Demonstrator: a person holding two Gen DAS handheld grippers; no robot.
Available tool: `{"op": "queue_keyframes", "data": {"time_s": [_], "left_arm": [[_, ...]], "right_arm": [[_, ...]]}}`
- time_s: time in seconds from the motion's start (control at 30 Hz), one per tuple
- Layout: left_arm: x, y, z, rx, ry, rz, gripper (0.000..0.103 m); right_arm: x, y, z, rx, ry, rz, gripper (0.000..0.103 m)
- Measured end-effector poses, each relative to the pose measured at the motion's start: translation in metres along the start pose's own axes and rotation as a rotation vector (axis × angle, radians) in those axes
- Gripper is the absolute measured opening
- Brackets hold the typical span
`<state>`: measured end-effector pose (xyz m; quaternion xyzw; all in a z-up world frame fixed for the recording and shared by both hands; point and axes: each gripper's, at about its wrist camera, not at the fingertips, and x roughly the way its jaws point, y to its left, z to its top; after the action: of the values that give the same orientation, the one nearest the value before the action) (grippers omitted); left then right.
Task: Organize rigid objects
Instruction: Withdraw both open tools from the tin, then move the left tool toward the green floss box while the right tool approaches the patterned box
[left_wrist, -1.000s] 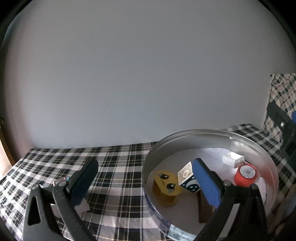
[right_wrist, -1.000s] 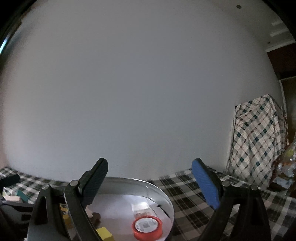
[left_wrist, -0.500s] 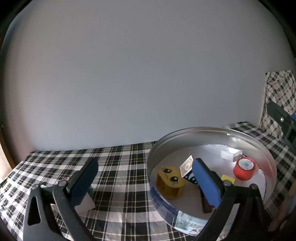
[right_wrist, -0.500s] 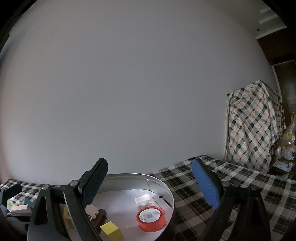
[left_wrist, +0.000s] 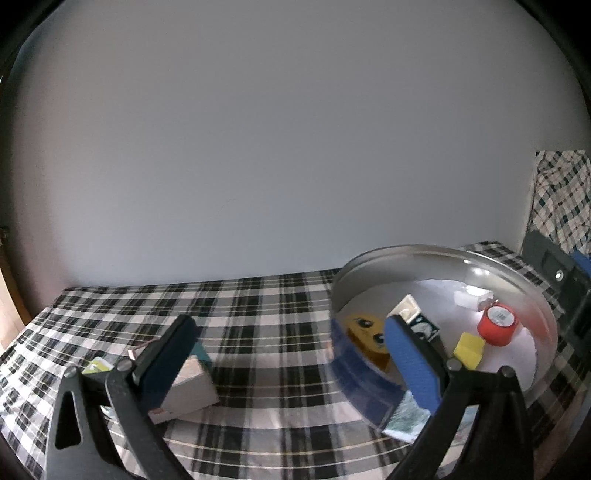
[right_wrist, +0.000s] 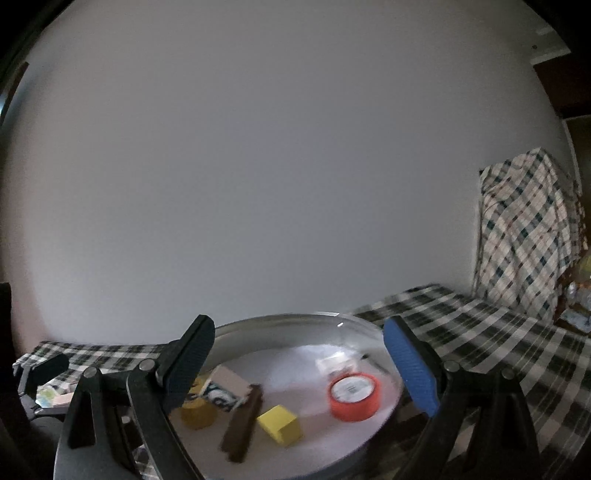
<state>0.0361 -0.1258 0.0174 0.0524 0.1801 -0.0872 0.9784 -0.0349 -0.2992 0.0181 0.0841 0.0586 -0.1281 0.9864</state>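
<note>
Plenty of open checkered tablecloth (left_wrist: 258, 325) behind and left of the round metal tin (left_wrist: 546, 325), so a gripper can slide in there easily; the only clutter on that side is a pale box-like block (left_wrist: 192, 384) with what looks like a small teal piece behind it. Inside the tin it's tighter: the red tape roll (right_wrist: 354, 396), yellow cube (right_wrist: 280, 424), dark brown bar (right_wrist: 242, 422) and printed white box (right_wrist: 221, 389) crowd the near half, leaving bare white floor toward the back wall.
</note>
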Motion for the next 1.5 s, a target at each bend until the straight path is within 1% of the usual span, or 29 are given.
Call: {"op": "queue_keyframes", "data": {"time_s": [0.13, 0.33, 0.5, 0.63, 0.93, 1.07, 1.17, 1.23, 1.4, 1.5], "left_arm": [[0.001, 0.02, -0.002, -0.022, 0.006, 0.022, 0.102], [0.005, 0.052, -0.006, -0.084, 0.032, 0.041, 0.102], [0.006, 0.068, -0.009, -0.097, 0.041, 0.056, 0.102], [0.006, 0.077, -0.009, -0.088, 0.043, 0.06, 0.102], [0.011, 0.113, -0.014, -0.104, 0.083, 0.076, 0.102], [0.016, 0.141, -0.018, -0.153, 0.119, 0.094, 0.102], [0.02, 0.163, -0.022, -0.187, 0.145, 0.13, 0.102], [0.023, 0.177, -0.024, -0.193, 0.158, 0.163, 0.102], [0.031, 0.211, -0.029, -0.217, 0.204, 0.227, 0.102], [0.035, 0.227, -0.031, -0.227, 0.231, 0.256, 0.102]], "right_arm": [[0.004, 0.019, -0.004, -0.002, 0.035, 0.033, 0.094], [0.0, 0.047, -0.009, -0.029, 0.03, 0.076, 0.094], [-0.001, 0.065, -0.013, -0.039, 0.043, 0.116, 0.094], [0.0, 0.079, -0.016, -0.05, 0.057, 0.146, 0.094], [0.006, 0.118, -0.026, -0.104, 0.135, 0.238, 0.095], [0.006, 0.141, -0.033, -0.167, 0.175, 0.285, 0.094], [0.005, 0.154, -0.036, -0.207, 0.19, 0.312, 0.094], [0.007, 0.163, -0.038, -0.219, 0.215, 0.335, 0.094], [0.02, 0.186, -0.045, -0.241, 0.326, 0.372, 0.094], [0.03, 0.204, -0.054, -0.29, 0.389, 0.396, 0.094]]}}
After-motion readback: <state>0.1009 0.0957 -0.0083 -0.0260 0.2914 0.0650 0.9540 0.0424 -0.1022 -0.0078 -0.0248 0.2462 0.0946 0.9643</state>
